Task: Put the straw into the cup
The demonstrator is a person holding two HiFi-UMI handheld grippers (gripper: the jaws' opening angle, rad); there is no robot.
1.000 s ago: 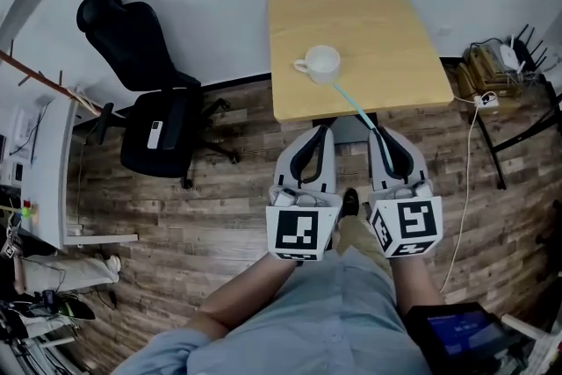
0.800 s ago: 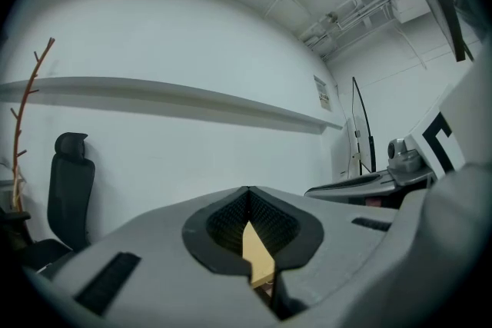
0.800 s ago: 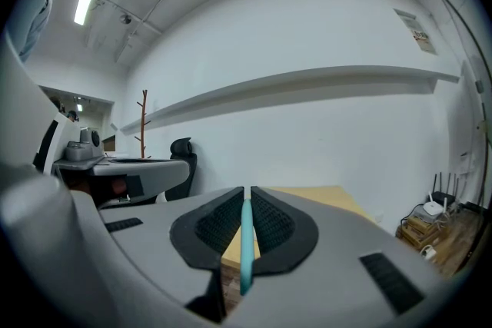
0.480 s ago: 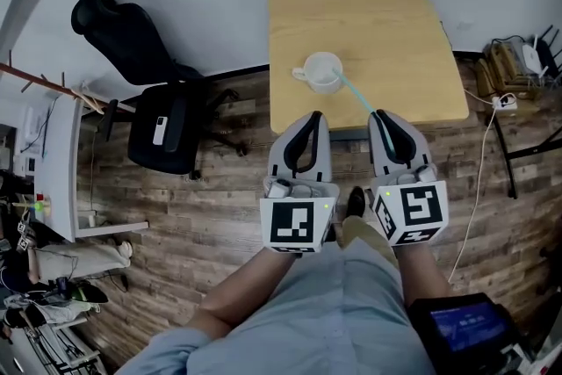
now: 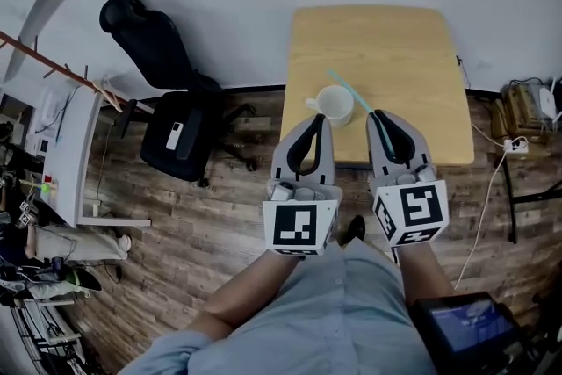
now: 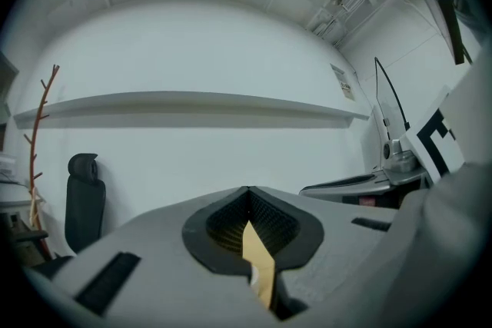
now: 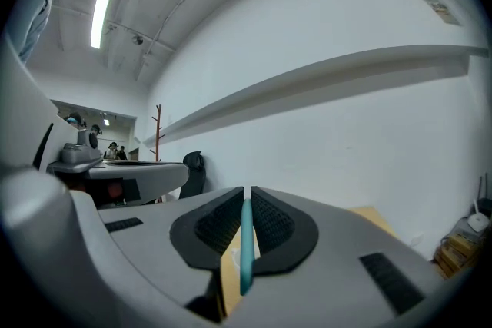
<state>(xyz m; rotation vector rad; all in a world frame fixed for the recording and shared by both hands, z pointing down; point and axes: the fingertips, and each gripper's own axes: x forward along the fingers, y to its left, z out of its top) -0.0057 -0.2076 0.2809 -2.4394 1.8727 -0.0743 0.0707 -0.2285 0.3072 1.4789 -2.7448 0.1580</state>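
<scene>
A white cup (image 5: 335,104) with its handle to the left stands near the front edge of the wooden table (image 5: 395,48). My right gripper (image 5: 379,117) is shut on a teal straw (image 5: 348,89), which slants up and left from the jaws across the cup's far right rim. Its free end lies past the cup. In the right gripper view the straw (image 7: 245,251) stands upright between the pads of the right gripper (image 7: 247,193). My left gripper (image 5: 320,120) hovers just in front of the cup. In its own view the left gripper (image 6: 247,193) is shut with nothing held.
A black office chair (image 5: 163,94) stands left of the table on the wood floor. Cables and a small rack (image 5: 529,99) lie at the right. A white desk (image 5: 63,145) runs along the far left. A lit screen (image 5: 464,325) shows at the bottom right.
Both grippers have come forward to the table's front edge. The straw's free end, which was at the cup's near right side, now reaches across and past the cup.
</scene>
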